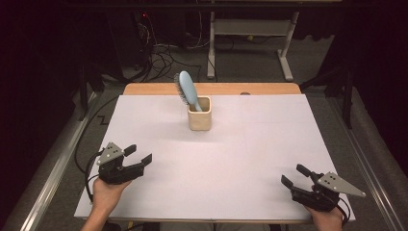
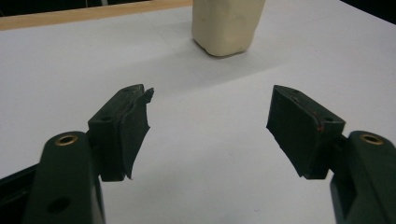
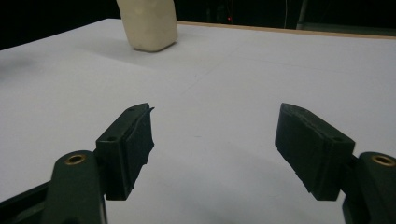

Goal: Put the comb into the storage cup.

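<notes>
Upright: pale-blue oval hairbrush (image 1: pixel 188 89) in squarish cream holder (image 1: pixel 199 120).

We see a white-topped counter (image 1: pixel 250 159) with a bare wooden strip (image 1: pixel 211 88) along its twelve o'clock edge. Beyond it lies grey floor (image 1: pixel 250 62), a white desk frame (image 1: pixel 250 29) at twelve, tangled cables (image 1: pixel 159 55) at eleven, and darkness, perhaps curtains, either side.

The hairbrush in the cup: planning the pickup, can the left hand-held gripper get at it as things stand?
Probably yes. The hairbrush stands well above the cup, the white table between lies bare, and the left hand-held gripper is open.
</notes>
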Tool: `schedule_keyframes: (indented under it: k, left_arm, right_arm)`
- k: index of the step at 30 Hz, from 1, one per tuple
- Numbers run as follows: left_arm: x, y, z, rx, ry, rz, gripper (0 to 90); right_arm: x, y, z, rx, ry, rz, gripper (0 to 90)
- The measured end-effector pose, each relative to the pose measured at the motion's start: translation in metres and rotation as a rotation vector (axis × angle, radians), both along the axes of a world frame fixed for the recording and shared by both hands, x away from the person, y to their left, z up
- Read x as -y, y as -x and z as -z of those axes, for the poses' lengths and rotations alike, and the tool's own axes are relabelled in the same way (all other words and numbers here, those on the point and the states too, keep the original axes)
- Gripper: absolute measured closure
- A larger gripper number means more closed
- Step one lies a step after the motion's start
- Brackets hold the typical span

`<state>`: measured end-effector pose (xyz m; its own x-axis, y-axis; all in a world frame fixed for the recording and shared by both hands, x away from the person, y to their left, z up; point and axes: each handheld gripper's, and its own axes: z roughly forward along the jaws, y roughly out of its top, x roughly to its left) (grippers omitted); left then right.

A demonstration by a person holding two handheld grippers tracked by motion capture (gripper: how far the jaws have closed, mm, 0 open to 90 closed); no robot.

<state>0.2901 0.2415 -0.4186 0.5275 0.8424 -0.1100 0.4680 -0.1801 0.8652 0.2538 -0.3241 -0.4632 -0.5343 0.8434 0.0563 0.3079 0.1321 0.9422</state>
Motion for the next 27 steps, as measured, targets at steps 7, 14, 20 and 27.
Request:
schedule_keyframes:
  k: [7, 14, 20, 27]
  left_arm:
    - [-0.0044, 0.0054, 0.0025, 0.004, 0.004, -0.011, 29.6]
    - [-0.0062, 0.0083, 0.0045, 0.001, 0.006, -0.014, 29.7]
    - [-0.0059, 0.0096, 0.0064, 0.0, 0.006, -0.009, 29.9]
    - [-0.0067, 0.0106, 0.0092, -0.002, 0.009, -0.014, 30.3]
  right_arm:
    - [0.0001, 0.0002, -0.0001, 0.001, -0.001, 0.001, 28.1]
    - [0.0002, 0.0004, -0.0002, 0.002, 0.0, 0.002, 28.1]
    - [0.0, 0.0004, -0.0003, 0.0, 0.002, -0.002, 28.1]
    - [-0.0001, 0.0001, -0.0001, 0.001, 0.0, -0.005, 28.2]
